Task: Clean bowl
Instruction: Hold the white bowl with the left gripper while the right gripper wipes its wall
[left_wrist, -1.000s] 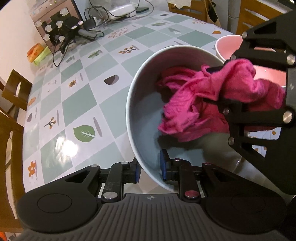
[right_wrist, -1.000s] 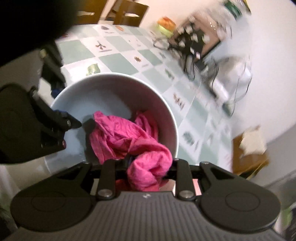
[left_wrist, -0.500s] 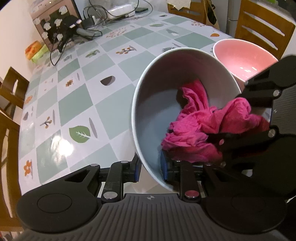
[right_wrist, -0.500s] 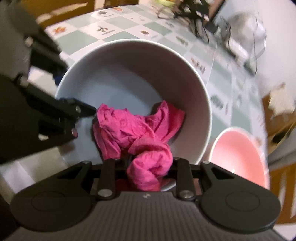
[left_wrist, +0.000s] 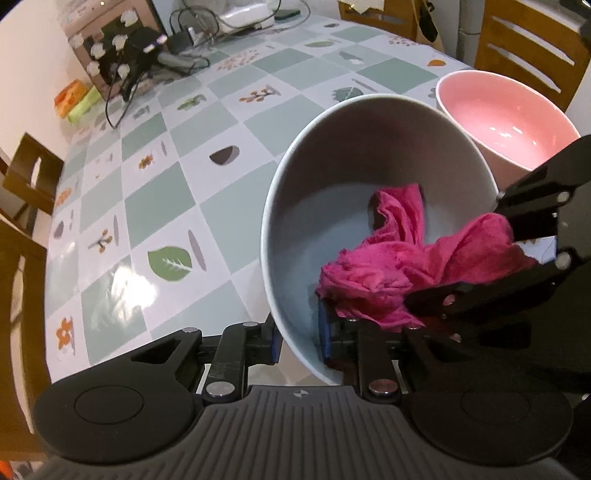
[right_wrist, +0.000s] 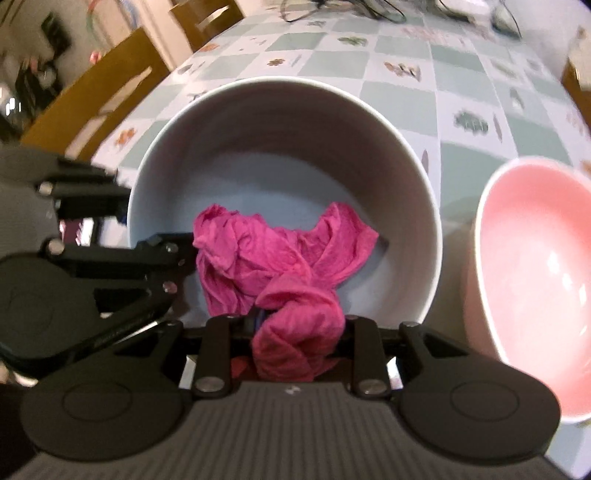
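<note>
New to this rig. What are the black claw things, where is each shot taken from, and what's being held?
No robot here: a person holds a two-finger gripper in each hand, each with a fisheye camera looking forward along its fingers.

In the left wrist view, the left gripper is shut on the near rim of the grey bowl, holding it tilted. The other black claw entering from the right is the right gripper.

In the right wrist view, the right gripper is shut on a magenta cloth, which spreads inside the bowl.

Also on the tiled tablecloth: an empty pink bowl, and cables and a patterned box at the far end.
</note>
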